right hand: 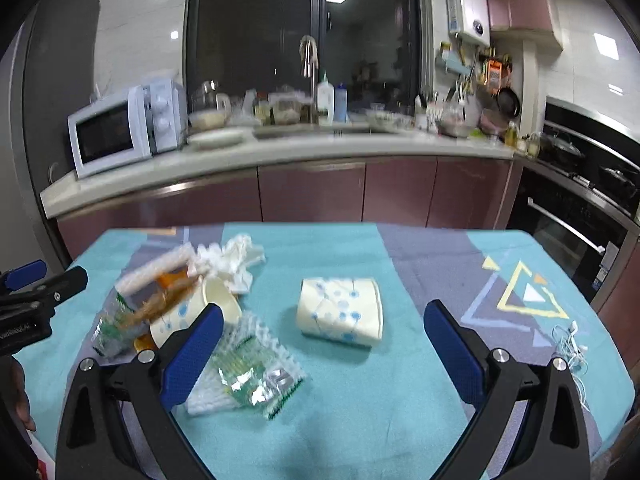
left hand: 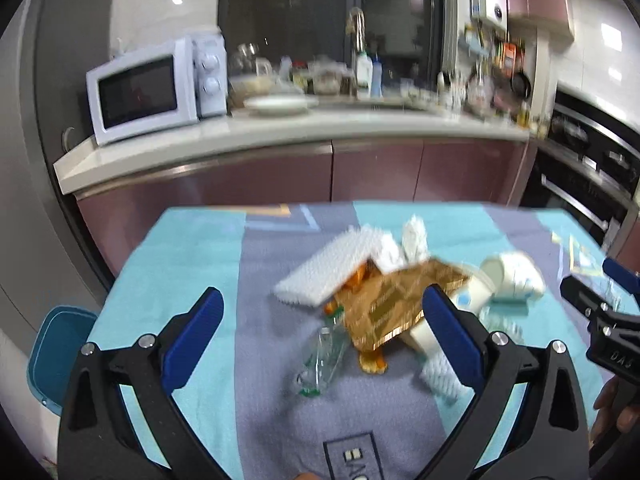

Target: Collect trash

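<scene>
Both grippers, left [left hand: 320,320] and right [right hand: 320,340], hover wide open and empty over a table [right hand: 400,420]. Trash sits heaped left; one crushed cup [right hand: 339,317] lies apart. Loose, overlapping wrappers may slip or scatter when pinched.

The left tongs [left hand: 322,326] are held with the two blue-padded fingers [left hand: 192,336] spread wide and nothing gripped between them. The right tongs [right hand: 322,338] are likewise held wide apart and empty, level with the left pair and pointed the same way. A hand [left hand: 618,408] is partly seen behind the right tongs' black body.
</scene>
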Motion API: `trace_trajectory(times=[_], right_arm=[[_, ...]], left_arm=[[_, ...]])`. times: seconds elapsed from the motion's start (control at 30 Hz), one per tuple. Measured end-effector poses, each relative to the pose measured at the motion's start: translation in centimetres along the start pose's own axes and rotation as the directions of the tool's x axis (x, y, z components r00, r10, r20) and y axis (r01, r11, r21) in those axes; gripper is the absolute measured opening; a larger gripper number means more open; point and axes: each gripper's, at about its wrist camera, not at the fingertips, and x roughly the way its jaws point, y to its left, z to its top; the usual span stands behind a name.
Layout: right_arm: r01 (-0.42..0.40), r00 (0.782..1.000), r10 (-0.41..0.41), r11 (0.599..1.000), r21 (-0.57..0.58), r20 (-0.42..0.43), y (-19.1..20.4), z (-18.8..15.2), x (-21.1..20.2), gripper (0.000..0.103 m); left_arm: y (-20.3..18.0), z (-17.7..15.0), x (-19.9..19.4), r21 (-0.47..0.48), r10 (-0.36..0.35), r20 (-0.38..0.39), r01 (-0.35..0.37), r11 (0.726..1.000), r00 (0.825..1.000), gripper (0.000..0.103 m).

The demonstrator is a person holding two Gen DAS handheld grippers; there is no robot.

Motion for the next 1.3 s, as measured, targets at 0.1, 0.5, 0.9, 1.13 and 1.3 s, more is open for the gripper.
trace_trajectory(times=[0.1, 0.5, 0.9, 1.13, 1.3], right_arm=[[0.002, 0.999, -0.002, 1.000, 0.006, 0.034, 0.0, 0.2, -0.4, 0.097], [0.019, 0.990, -0.018, 1.000, -0.009, 0.137, 0.5, -0.2, -2.3, 0.097], [0.020, 0.989, -0.020, 1.000, -0.002, 0.149, 0.6, -0.3, -2.9, 0.097], [0.024, 0.987, -0.023, 1.000, -0.002, 0.158, 0.6, -0.3, -2.9, 0.097], [0.025, 0.986, -0.025, 1.000, 0.002, 0.164, 0.4, -0.5, -3.1, 0.097]], left_arm=[[0.2, 0.0, -0.2, -0.009, -0.010, 0.016, 0.010, 1.000, 1.000, 0.098], [-0.3, -1.1, -2.5, 0.014, -0.009, 0.149, 0.007, 1.000, 0.989, 0.098], [-0.2, -1.4, -3.5, 0.020, -0.005, 0.174, 0.001, 1.000, 0.985, 0.098], [-0.1, -1.3, -3.8, 0.023, -0.006, 0.184, 0.001, 1.000, 0.983, 0.098], [0.1, -1.5, -4.2, 0.023, 0.004, 0.195, -0.009, 1.000, 0.981, 0.098]])
